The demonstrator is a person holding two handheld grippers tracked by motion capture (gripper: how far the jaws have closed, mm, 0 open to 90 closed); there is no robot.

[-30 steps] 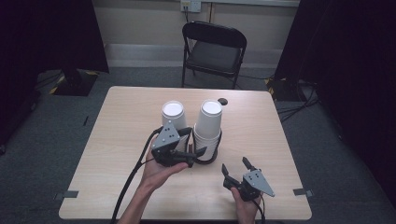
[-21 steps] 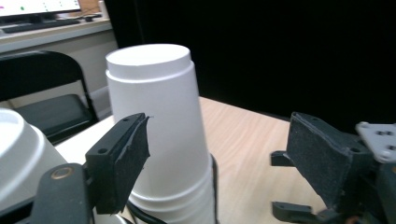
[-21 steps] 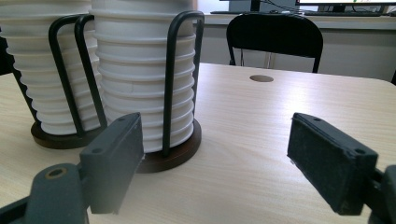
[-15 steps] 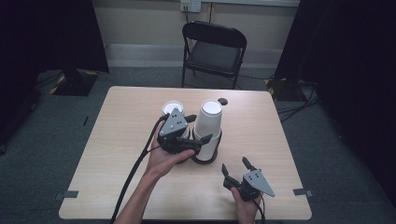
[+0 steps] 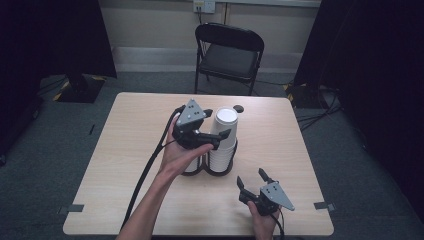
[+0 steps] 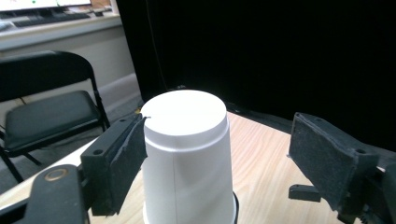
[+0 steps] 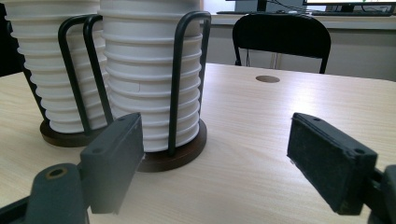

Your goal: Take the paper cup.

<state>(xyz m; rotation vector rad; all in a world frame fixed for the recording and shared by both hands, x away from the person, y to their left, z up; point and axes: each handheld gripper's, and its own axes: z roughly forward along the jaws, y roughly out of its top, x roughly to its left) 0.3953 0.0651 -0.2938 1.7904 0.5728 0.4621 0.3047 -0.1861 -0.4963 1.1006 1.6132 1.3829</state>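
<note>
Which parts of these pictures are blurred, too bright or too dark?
Left gripper view: the white paper cup's flat top is washed out, the backdrop pure black. Right gripper view: the near black tongs are soft. High view: even light, dark curtained sides.

Two cup stacks (image 5: 223,137) side by side in a wire holder (image 5: 218,169) mid-table (image 5: 125,150); chair (image 5: 229,54) beyond at twelve o'clock

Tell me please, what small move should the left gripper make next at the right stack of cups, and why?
Probably close the left gripper on the top cup. Its jaws have just been opening and now stand to either side of this upside-down cup: one pad is at its wall, the other is clearly apart from it, so nothing is gripped. The right gripper rests open on the table.
</note>
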